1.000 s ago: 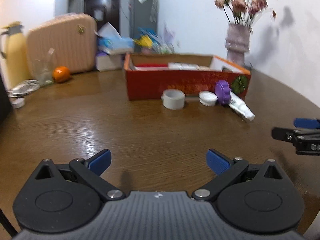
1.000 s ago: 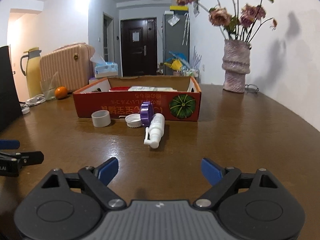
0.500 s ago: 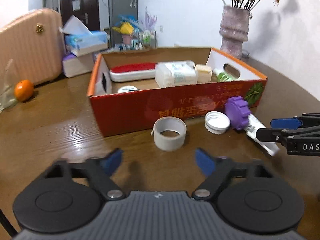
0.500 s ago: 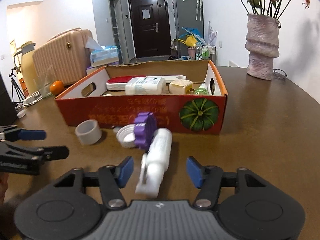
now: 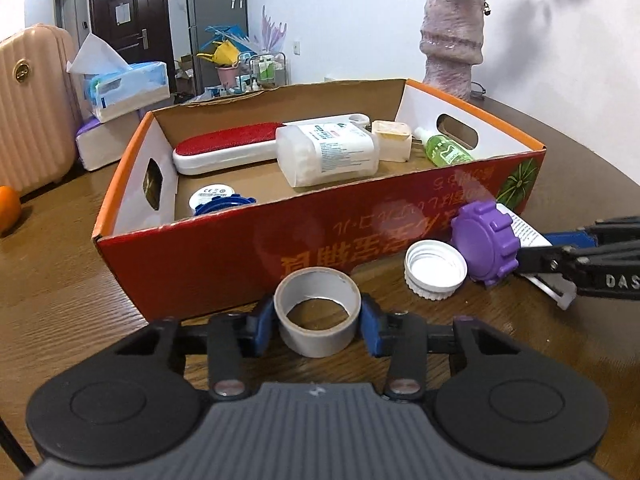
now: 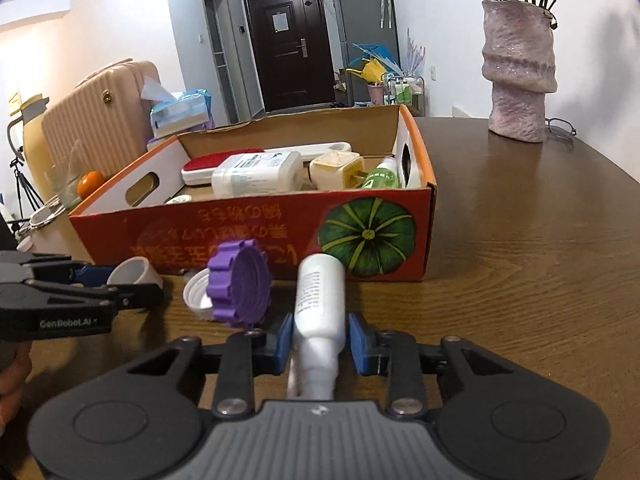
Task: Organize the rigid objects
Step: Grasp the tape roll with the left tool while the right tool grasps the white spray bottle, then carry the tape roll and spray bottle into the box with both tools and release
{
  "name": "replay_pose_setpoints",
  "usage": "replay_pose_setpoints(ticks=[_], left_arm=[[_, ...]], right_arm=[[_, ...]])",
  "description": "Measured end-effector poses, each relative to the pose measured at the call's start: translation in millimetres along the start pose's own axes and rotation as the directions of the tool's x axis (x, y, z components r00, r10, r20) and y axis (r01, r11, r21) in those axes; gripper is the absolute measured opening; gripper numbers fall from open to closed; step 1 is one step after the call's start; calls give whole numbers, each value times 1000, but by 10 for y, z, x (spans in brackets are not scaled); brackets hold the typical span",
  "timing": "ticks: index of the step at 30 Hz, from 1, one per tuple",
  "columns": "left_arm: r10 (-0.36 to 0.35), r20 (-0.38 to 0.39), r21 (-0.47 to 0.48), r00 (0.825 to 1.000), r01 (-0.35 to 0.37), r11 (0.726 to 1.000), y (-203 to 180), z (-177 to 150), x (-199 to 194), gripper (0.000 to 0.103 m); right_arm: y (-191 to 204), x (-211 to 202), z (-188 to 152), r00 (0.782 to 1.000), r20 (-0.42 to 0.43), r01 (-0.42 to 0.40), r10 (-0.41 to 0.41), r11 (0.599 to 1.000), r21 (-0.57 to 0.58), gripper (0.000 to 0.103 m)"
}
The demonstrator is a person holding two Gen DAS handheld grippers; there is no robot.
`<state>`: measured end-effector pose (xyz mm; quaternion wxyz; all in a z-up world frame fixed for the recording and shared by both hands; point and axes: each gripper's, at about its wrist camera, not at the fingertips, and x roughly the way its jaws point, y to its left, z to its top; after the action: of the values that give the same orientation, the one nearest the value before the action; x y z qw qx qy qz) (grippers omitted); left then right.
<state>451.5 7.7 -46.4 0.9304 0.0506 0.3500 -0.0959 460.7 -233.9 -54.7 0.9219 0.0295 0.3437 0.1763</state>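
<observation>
Currently, left wrist view: left gripper (image 5: pixel 318 326) straddling grey tape roll (image 5: pixel 317 315) on wooden table (image 5: pixel 60 280), just in front of red cardboard box (image 5: pixel 248 248). Blue pads (image 5: pixel 370 330) at the roll's outer wall on both sides, jaws closed down to roll width; firm clamping not confirmable. Roll likely light, stiff cardboard core, so sidewall pinch looks fine, moderate squeeze. White cap (image 5: pixel 435 270) and purple cap (image 5: pixel 486 246) lying just right of roll, touching each other.

Right wrist view: right gripper (image 6: pixel 320 344) with jaws narrowed around white spray bottle (image 6: pixel 320 300), lying on table, base toward box. Pads at lower body near the neck, contact or near it. Probably light, smooth plastic, slippery; grab body, not nozzle. Purple cap (image 6: pixel 239 284) leaning just left of bottle.
</observation>
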Motion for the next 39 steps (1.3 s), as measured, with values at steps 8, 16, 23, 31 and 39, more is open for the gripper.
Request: replay_pose_setpoints(ticks=[8, 16, 23, 31, 39], left_arm=[[29, 61, -24, 998, -27, 999, -72, -66, -427, 44], [54, 152, -92, 987, -40, 995, -277, -454, -1358, 44], [29, 203, -159, 979, 4, 987, -491, -781, -1995, 44], [39, 244, -174, 969, 4, 985, -596, -987, -2445, 44], [43, 270, -151, 962, -2, 989, -507, -886, -2450, 44]], right_arm=[[113, -92, -6, 997, 48, 63, -59, 995, -78, 27], [171, -831, -330, 993, 109, 38, -35, 999, -18, 27], [377, -1534, -643, 988, 155, 6, -2, 1000, -23, 27], [592, -2019, -830, 979, 202, -19, 30, 998, -56, 27], [665, -2075, -804, 976, 213, -17, 34, 997, -80, 27]])
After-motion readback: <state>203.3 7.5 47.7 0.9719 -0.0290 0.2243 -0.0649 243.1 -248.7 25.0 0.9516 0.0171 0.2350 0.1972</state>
